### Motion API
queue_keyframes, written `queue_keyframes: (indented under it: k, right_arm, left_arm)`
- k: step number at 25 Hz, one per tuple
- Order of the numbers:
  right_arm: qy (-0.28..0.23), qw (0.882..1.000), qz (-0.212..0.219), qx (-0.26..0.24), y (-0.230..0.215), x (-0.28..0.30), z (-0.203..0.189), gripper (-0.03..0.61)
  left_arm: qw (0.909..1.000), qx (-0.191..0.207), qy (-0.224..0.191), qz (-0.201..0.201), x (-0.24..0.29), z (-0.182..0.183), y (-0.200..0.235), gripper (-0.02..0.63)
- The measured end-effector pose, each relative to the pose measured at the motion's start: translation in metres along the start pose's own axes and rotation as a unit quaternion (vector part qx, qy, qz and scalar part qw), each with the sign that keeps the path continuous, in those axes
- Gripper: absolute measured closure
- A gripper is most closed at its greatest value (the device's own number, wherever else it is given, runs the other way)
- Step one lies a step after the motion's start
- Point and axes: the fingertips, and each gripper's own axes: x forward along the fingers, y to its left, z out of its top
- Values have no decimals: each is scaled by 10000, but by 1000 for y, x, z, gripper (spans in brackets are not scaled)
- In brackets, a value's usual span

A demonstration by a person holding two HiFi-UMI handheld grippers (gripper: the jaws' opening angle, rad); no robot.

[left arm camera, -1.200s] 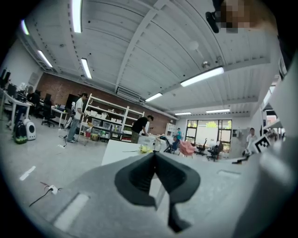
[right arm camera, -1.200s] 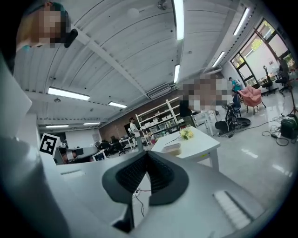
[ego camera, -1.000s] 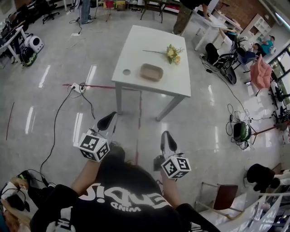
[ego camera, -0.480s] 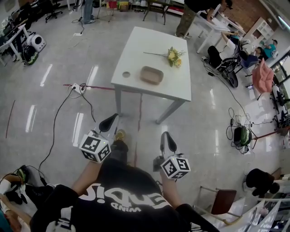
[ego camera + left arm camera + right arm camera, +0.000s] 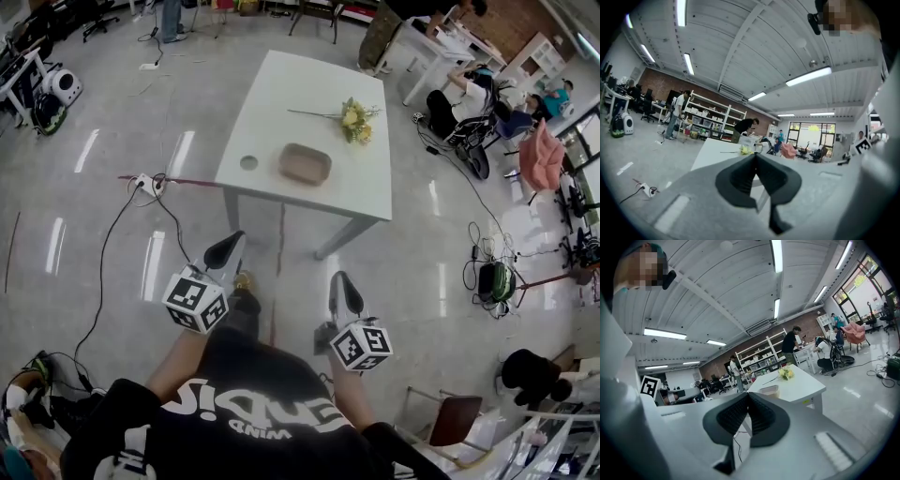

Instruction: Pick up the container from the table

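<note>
A shallow tan container (image 5: 305, 164) lies near the front edge of a white table (image 5: 281, 94), well ahead of me. In the right gripper view the container (image 5: 769, 390) shows small above the jaws. A yellow flower sprig (image 5: 352, 118) lies behind it and a small round disc (image 5: 248, 162) to its left. My left gripper (image 5: 225, 249) and right gripper (image 5: 344, 284) are held over the floor in front of my body, far short of the table. Both are shut with nothing in them; the left gripper (image 5: 755, 155) and right gripper (image 5: 748, 395) show their pads meeting.
A power strip (image 5: 145, 182) and cables lie on the floor left of the table. A red line (image 5: 278, 253) runs under it. People work at desks (image 5: 441, 42) behind. A chair (image 5: 448, 419) stands at the lower right, bags (image 5: 494, 277) at the right.
The table and container have come nearer in the head view as the person walks toward them. Both grippers keep their pose and stay shut.
</note>
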Motion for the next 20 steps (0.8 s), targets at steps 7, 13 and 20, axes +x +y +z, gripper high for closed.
queue_keyframes:
  k: [7, 13, 20]
  right_arm:
    - [75, 9998, -171, 60, -28, 76, 26, 578]
    - [19, 9996, -280, 70, -37, 143, 55, 578]
    - [-121, 9985, -535, 56, -42, 209, 83, 578]
  left_arm:
    - [9998, -67, 123, -136, 80, 18, 46, 612]
    - [9986, -100, 268, -436, 141, 42, 86, 612]
    - [9968, 36, 370, -714, 196, 65, 128, 612]
